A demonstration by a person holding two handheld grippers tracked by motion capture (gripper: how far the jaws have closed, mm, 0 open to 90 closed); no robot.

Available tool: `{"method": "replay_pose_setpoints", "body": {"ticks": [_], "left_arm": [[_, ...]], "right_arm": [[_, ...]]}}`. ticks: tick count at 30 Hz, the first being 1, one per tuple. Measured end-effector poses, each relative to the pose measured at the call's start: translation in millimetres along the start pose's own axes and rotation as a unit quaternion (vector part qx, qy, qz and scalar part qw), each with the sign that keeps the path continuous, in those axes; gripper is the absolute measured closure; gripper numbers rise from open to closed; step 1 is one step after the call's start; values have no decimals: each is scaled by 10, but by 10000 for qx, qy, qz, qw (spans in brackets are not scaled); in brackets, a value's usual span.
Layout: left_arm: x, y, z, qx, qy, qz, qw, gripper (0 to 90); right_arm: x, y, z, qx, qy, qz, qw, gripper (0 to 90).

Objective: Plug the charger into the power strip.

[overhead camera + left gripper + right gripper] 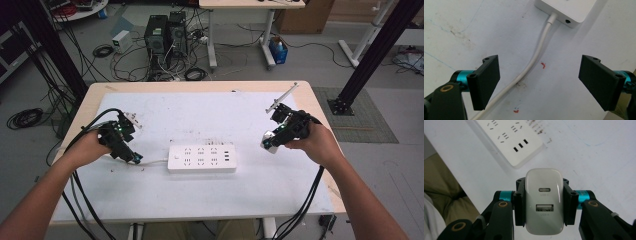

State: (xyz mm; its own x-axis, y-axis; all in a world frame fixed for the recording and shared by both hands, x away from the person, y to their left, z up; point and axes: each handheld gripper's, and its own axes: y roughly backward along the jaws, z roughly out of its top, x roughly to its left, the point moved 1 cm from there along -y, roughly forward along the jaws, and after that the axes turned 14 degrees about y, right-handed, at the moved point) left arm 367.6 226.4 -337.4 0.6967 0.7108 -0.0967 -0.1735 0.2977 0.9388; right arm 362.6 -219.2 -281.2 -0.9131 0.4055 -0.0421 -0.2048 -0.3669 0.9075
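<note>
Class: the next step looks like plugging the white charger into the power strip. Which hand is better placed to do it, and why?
The right. Its tool is already shut on the white charger, near the power strip. The left tool hangs open over the strip's cable, better placed to steady it.

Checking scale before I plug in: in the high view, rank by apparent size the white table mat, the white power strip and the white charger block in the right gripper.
1. White table mat, by far the largest.
2. White rectangular power strip.
3. White charger block, smallest, clamped in the right gripper; held above the table, so nearer the camera, yet it looks smallest.
</note>
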Motion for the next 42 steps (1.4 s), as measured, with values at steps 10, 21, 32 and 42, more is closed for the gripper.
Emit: {"method": "replay_pose_setpoints", "body": {"ticks": [10,21,32,42], "left_arm": [[-23,-78,22,96,-225,-119,9996,174],[-25,-103,-39,34,-311,-170,9994,175],[-36,-199,-94,25,-313,-217,9993,174],[15,-247,-175,16,-251,-259,9993,175]], "right_arm": [[9,-138,285,157,380,298,9987,622],[-15,-373,736,343,941,436,9940,623],[98,-834,1005,600,1761,717,9799,622],[173,-1159,1175,556,2147,837,9715,622]]}}
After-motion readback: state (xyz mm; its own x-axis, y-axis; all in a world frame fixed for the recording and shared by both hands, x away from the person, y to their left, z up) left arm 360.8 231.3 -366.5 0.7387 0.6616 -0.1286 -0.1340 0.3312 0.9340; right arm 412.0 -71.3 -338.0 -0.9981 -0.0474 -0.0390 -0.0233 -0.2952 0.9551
